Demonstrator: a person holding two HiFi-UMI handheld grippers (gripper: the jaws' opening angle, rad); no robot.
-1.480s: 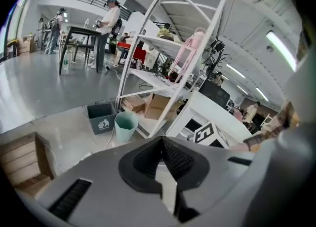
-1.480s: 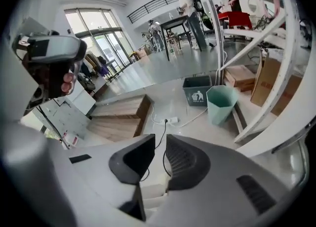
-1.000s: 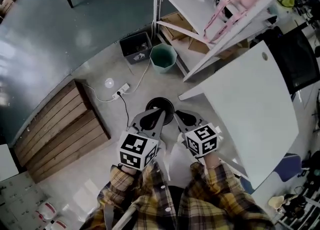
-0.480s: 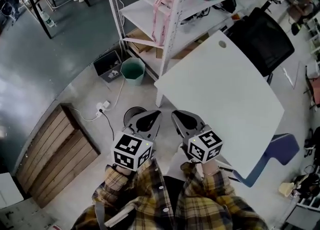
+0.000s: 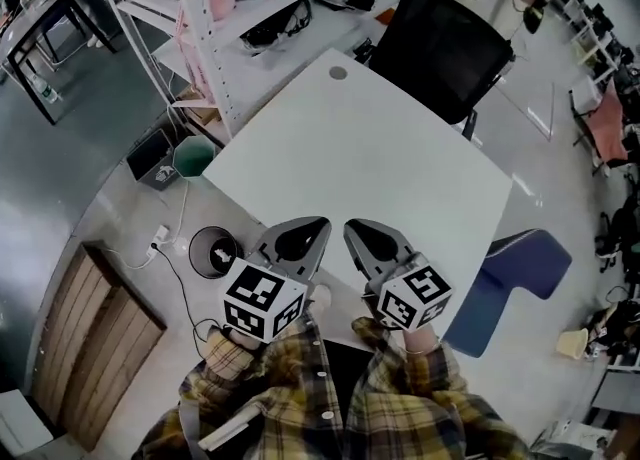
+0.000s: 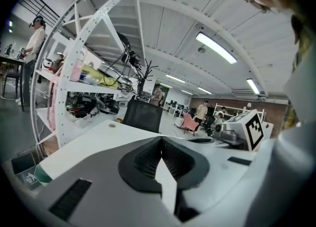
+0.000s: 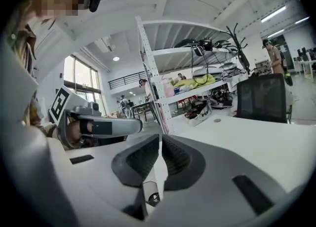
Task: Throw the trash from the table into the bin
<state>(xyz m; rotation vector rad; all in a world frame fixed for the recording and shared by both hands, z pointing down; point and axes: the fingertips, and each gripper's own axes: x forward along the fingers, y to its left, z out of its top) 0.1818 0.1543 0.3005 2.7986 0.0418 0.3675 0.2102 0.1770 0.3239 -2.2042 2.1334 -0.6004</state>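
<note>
- Observed left claw [image 5: 312, 228] closed tip to tip in its own view, with nothing between the pads.
- Observed right claw [image 5: 358, 231] likewise pressed together and empty. Noted both held side by side, roughly level, at the near edge of the counter [image 5: 380, 168], towards 6 o'clock of the head view.
- Found no trash on the white counter, bare as far as seen from 10 o'clock round to 3 o'clock, allowing for small pale scraps lost at this distance.
- Located the bin [image 5: 194, 244], black and round, on the floor at 9 o'clock of the left claw, near the counter's corner. Could not read its contents.
- Noted a green pail [image 5: 193, 156] at 10 o'clock, beside the shelf rack [image 5: 230, 58], well apart from both claws.
- Judged the step in hand: facing the counter empty-handed, either checking for leftover trash or at the end of the job.
- Judged the next move: scan the counter; on finding a piece, open one claw, close on it, carry it towards 9 o'clock and release above the bin's mouth.
</note>
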